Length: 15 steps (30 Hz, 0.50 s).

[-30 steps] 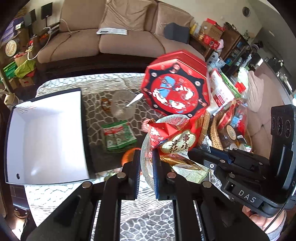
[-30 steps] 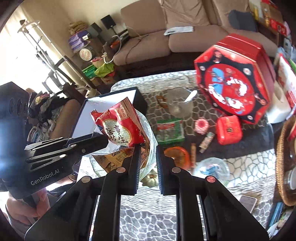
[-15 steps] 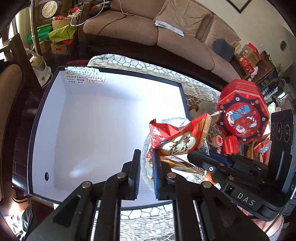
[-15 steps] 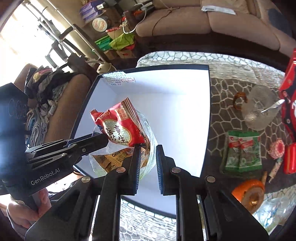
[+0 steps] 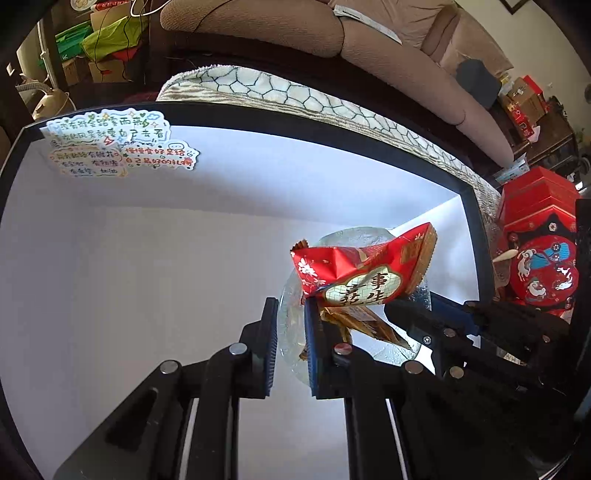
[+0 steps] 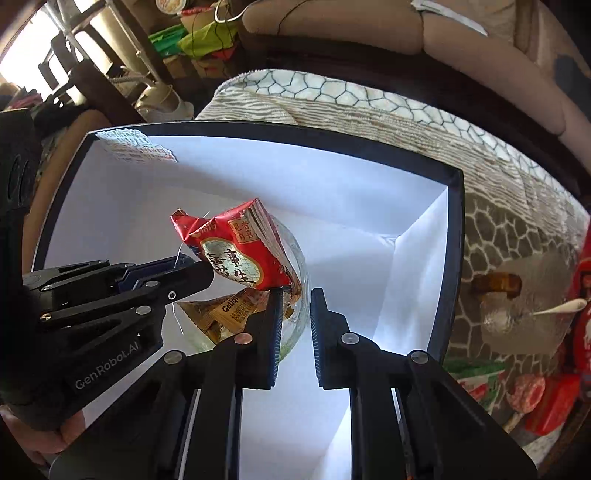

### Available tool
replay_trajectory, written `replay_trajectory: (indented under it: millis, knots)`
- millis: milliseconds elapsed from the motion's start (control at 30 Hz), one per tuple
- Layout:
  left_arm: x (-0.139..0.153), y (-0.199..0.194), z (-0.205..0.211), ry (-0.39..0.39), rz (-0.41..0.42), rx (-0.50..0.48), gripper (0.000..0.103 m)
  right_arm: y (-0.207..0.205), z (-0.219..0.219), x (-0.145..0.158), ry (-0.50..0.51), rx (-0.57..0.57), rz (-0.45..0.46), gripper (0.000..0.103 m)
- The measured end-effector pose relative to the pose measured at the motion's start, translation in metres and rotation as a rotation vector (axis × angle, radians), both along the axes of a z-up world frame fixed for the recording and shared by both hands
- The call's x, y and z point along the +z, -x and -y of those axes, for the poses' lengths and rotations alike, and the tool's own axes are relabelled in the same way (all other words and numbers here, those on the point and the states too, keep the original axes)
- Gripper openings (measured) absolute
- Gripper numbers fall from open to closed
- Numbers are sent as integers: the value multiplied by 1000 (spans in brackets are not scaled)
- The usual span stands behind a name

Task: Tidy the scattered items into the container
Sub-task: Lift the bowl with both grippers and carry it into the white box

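Observation:
A clear glass bowl (image 5: pixel 291 332) (image 6: pixel 301 266) holds a red snack packet (image 5: pixel 358 269) (image 6: pixel 236 251) and a gold packet (image 6: pixel 229 310). My left gripper (image 5: pixel 290 343) is shut on one side of the bowl's rim. My right gripper (image 6: pixel 295 321) is shut on the opposite side of the rim. Together they hold the bowl inside the big black-rimmed box with a white interior (image 5: pixel 129 258) (image 6: pixel 351 206), above its floor. Each gripper shows in the other's view.
On the patterned cloth (image 6: pixel 517 229) to the right lie a glass dish with a spoon (image 6: pixel 528 306), green sachets (image 6: pixel 476 376), red items (image 6: pixel 546 402) and a red octagonal tin (image 5: pixel 543 269). A brown sofa (image 5: pixel 295 26) stands behind the table.
Both grippers have carried the bowl left from over the table and lowered it deeper into the white box; the box now fills both views.

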State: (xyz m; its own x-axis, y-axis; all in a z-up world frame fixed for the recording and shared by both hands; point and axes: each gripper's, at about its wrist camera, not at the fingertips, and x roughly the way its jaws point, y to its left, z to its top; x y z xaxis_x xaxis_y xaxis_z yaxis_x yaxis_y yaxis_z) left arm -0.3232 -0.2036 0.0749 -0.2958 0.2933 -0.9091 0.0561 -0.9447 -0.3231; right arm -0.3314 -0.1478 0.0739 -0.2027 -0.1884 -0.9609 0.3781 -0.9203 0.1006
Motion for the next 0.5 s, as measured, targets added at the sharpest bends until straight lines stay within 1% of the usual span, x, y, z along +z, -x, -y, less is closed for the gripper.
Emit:
replay_trajectory:
  millis: [67, 133, 267, 300, 333, 400, 500]
  knots:
    - [-6, 6, 3, -4, 8, 0, 12, 6, 7, -1, -59, 28, -12, 13]
    - [-6, 12, 0, 3, -2, 1, 12, 10, 14, 1, -141, 50, -52, 14]
    - [-5, 21, -6, -42, 0, 11, 12, 14, 18, 10, -240, 88, -106, 15]
    - [-8, 24, -7, -59, 3, 13, 12, 13, 17, 14, -246, 101, -114, 14]
    - [-10, 24, -8, -59, 9, 18, 12, 12, 14, 20, -245, 106, -117, 14]
    - [-15, 25, -15, -23, 23, 4, 12, 12, 10, 32, -245, 118, -135, 14]
    - [-26, 24, -21, -4, 40, 7, 12, 11, 3, 52, -231, 140, -180, 15]
